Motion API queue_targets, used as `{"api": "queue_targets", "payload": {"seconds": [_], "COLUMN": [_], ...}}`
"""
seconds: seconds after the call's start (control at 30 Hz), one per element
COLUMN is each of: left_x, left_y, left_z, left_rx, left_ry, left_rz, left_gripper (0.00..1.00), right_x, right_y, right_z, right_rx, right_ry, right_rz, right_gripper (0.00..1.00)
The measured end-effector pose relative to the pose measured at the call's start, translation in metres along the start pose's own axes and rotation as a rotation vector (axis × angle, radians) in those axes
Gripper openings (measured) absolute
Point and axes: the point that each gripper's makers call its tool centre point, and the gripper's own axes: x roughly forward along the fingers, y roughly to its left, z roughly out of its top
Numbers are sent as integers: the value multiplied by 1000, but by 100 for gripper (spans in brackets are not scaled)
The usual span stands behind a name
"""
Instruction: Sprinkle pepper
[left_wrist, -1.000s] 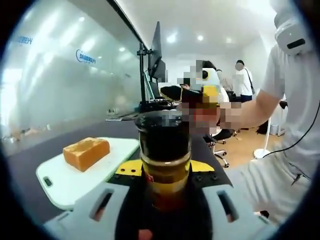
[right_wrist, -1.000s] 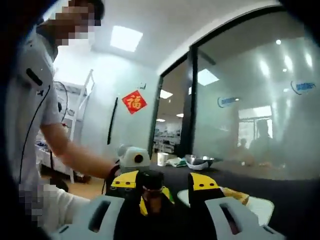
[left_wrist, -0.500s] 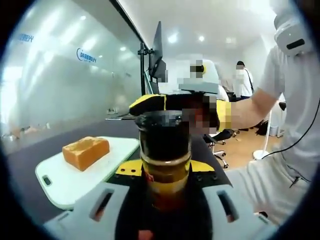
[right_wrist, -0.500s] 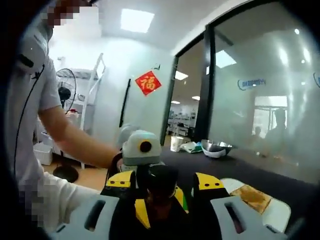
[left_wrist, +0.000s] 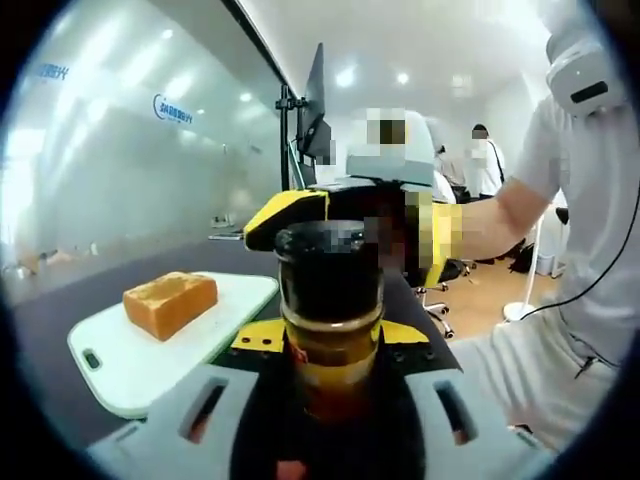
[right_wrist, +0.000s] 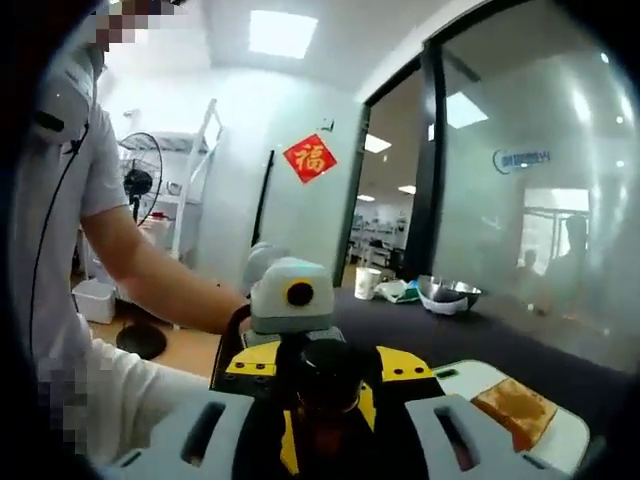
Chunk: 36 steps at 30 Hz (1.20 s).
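Left gripper view: my left gripper (left_wrist: 330, 385) clamps pepper bottle (left_wrist: 330, 310) upright by glass body, toast (left_wrist: 170, 303) on cutting board (left_wrist: 120, 365) beside. Glass rigid, smooth, likely slippery; hold mid-body.

Right gripper view: my right gripper (right_wrist: 325, 375) jaws apart, flanking bottle's black cap (right_wrist: 328, 365).

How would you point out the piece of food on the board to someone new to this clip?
In the left gripper view, find the dark tabletop beside the frosted glass wall. On it lies a white rectangular cutting board, and near its far end sits the golden-brown, block-shaped piece of toast, the only item on the board.
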Motion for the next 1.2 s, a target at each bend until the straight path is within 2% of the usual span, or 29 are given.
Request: {"api": "queue_targets", "payload": {"seconds": [0.3, 0.73, 0.77, 0.8, 0.83, 0.87, 0.9, 0.97, 1.07, 1.13, 1.2], "left_x": [0, 1, 1, 1, 1, 1, 1, 2, 2, 3, 3], "left_y": [1, 1, 1, 1, -1, -1, 0, 0, 0, 0, 0], "left_z": [0, 0, 0, -1, 1, 0, 0, 0, 0, 0, 0], "left_rx": [-5, -4, -4, -3, 6, 6, 6, 4, 4, 3, 5], "left_ry": [0, 3, 3, 8, 2, 4, 7, 6, 6, 5, 5], "left_rz": [-2, 1, 3, 2, -6, -3, 2, 2, 4, 4, 4], "left_gripper": [22, 22, 22, 22, 21, 21, 22, 22, 22, 22, 22], "right_x": [1, 2, 1, 0, 0, 0, 1, 2, 3, 4, 2], "right_y": [2, -3, -2, -2, 4, -2, -5, -1, -1, -6, 0], "right_z": [1, -1, 0, 4, 2, 2, -2, 0, -1, 0, 2], "right_rx": [11, 145, 173, 215, 368, 379, 337, 408, 461, 541, 609], "right_ry": [8, -3, -2, -28, -12, -18, -17, -20, -5, 7, 21], "right_rz": [-12, -14, -10, -8, 35, 36, 25, 34, 30, 37, 42], "right_gripper": [24, 22, 22, 22, 22, 22, 22, 22, 22, 23, 23]}}
